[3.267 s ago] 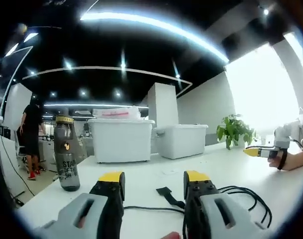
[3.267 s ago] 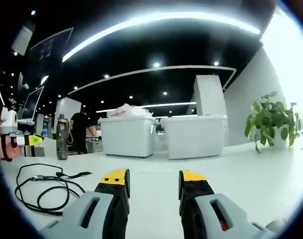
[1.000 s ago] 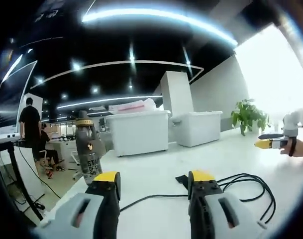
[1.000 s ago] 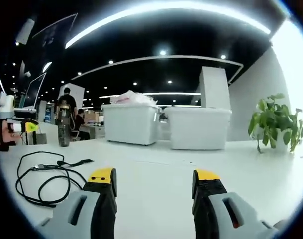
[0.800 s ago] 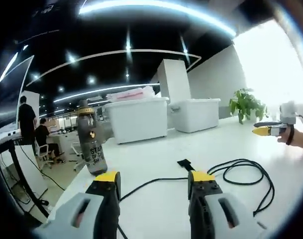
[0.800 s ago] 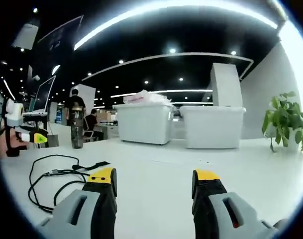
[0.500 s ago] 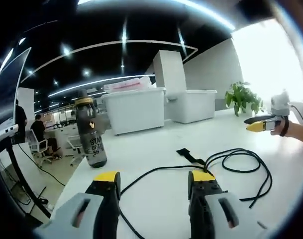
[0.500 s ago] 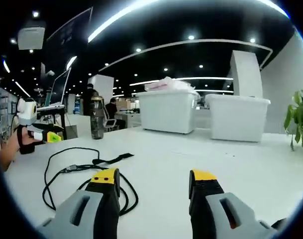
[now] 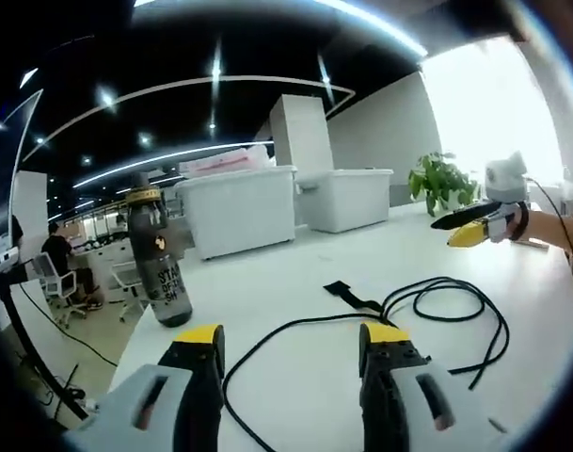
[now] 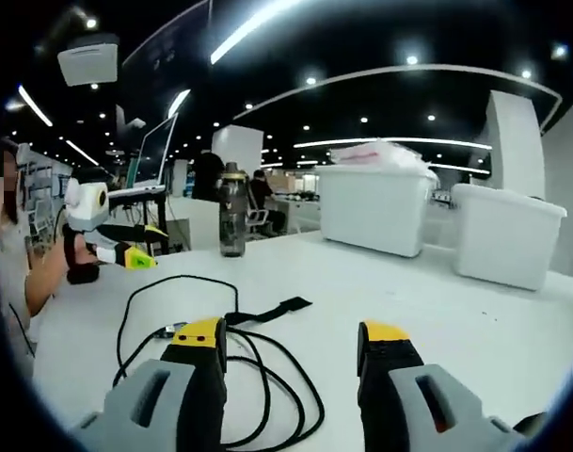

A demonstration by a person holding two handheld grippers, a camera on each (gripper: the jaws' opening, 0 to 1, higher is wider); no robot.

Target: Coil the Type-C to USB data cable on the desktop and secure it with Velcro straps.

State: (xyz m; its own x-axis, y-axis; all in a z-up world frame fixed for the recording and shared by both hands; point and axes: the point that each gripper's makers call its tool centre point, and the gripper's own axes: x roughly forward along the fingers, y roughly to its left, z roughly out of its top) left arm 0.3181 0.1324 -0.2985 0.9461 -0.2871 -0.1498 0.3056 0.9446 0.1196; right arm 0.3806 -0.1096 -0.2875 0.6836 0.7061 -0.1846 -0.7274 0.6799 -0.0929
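- Left gripper view: my left gripper (image 9: pixel 292 341) has its jaws apart, gripping nothing. The black cable (image 9: pixel 427 299) sprawls on the white desk (image 9: pixel 267 282) at centre-right, one strand running between my tips; its strap (image 9: pixel 347 294) lies just above them.
- Right gripper view: my right gripper (image 10: pixel 291 337) is spread wide, unloaded. The cable (image 10: pixel 248 367) loops at lower left, passing against my left fingertip (image 10: pixel 199 331).

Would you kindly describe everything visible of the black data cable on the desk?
The data cable is thin, black and rubbery-looking, lying loose and uncoiled in open, overlapping loops on the white desk. A flat black strap, seemingly Velcro, trails from it unfastened. In the right gripper view a small connector shows near the loops. Neither the left gripper nor the right gripper grips it; both are open.
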